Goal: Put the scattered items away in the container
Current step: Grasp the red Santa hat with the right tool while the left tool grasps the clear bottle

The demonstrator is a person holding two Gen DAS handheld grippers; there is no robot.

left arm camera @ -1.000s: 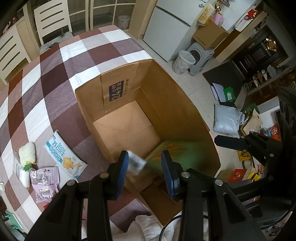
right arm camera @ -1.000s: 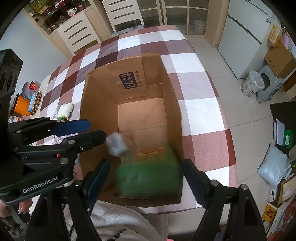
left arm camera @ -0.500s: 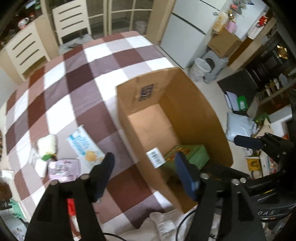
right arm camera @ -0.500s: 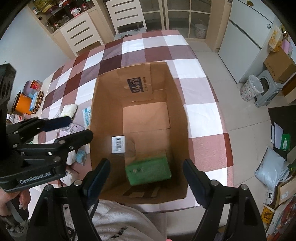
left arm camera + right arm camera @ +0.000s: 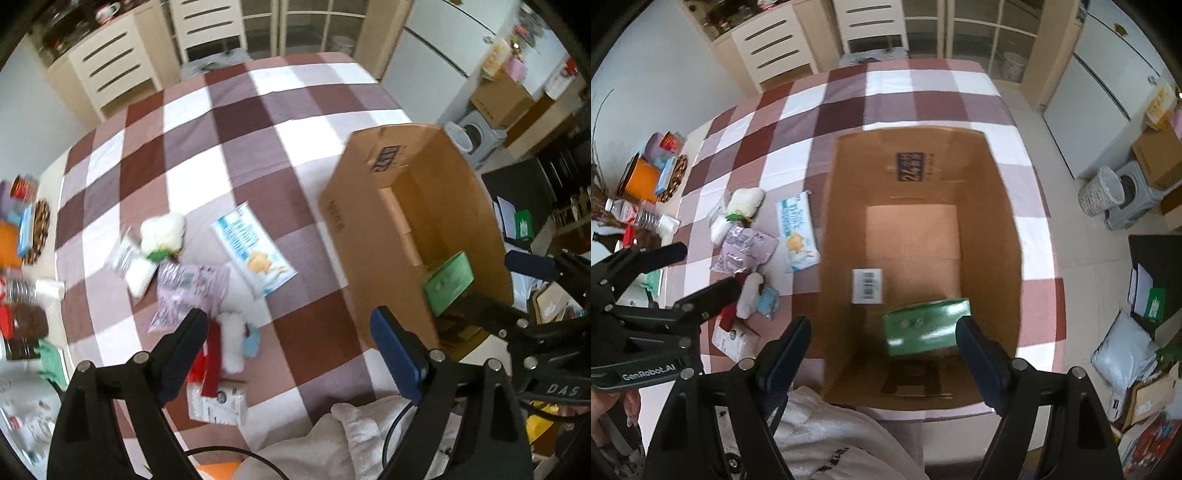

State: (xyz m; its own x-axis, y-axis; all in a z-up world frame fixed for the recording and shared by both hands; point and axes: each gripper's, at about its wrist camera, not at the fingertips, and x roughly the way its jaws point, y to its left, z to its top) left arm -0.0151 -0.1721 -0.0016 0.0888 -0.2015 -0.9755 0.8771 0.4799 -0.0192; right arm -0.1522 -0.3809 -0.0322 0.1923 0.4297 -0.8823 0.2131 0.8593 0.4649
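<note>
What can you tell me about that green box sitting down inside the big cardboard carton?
The green box is a flat, rectangular package, apparently glossy printed card, its markings too blurred to read. It lies tilted at the near end of the open cardboard carton, on the floor flaps, with the rest of the floor bare. Neither gripper touches it. In the left view it shows as a green slab near the carton's wall.

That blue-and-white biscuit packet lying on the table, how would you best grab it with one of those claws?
The biscuit packet lies flat on the tablecloth, so I'd come from above and pinch across its narrow width near the middle. Its right long edge looks free, with open cloth before the box. The left gripper, fingers open, is nearer.
</note>
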